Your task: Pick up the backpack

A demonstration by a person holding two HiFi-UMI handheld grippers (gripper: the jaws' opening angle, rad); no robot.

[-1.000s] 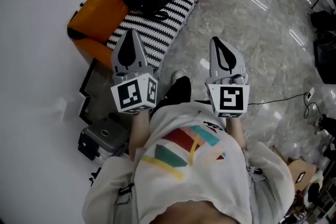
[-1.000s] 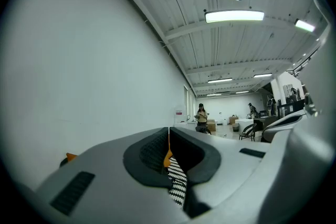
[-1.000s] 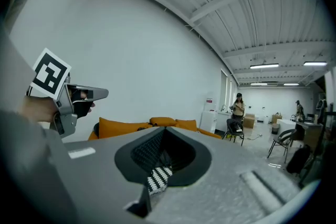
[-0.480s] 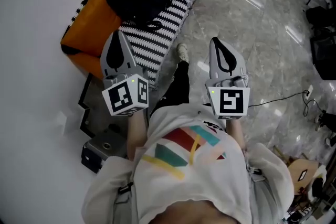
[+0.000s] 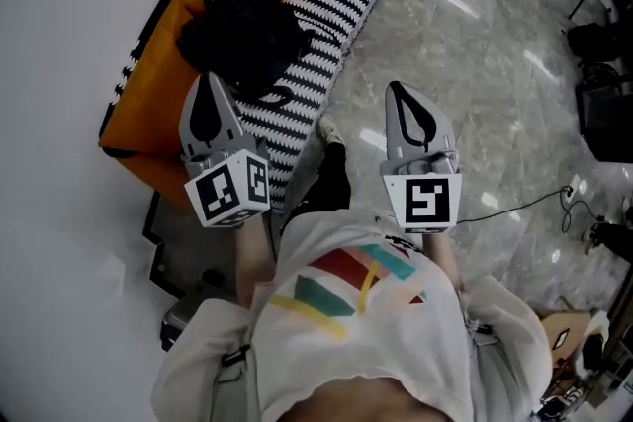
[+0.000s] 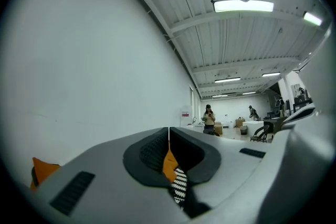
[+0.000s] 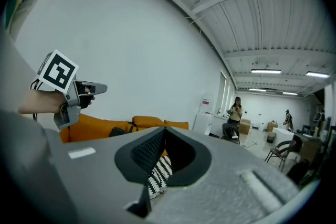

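Note:
The black backpack [image 5: 242, 35] lies on an orange sofa [image 5: 148, 84], half on a black-and-white striped blanket [image 5: 326, 5]. My left gripper [image 5: 208, 80] is shut and empty, its tips just short of the backpack's near edge. My right gripper [image 5: 396, 90] is also shut and empty, out over the floor to the right of the sofa. In the left gripper view the jaws [image 6: 168, 131] meet, with orange and stripes showing through the gap below. In the right gripper view the shut jaws [image 7: 164, 131] point at the sofa, the backpack [image 7: 117, 131] shows as a dark lump, and the left gripper [image 7: 63, 86] hangs at the left.
A white wall runs along the left behind the sofa. Dark cases [image 5: 188, 316] sit on the floor by the sofa's near end. A cable [image 5: 514, 203] crosses the glossy stone floor, and chairs [image 5: 593, 25] stand at the right. People [image 6: 209, 115] stand far off in the room.
Both grippers have travelled forward toward the sofa, still shut. The backpack now sits lower and closer in the head view, and the left gripper's tips have come up to it.

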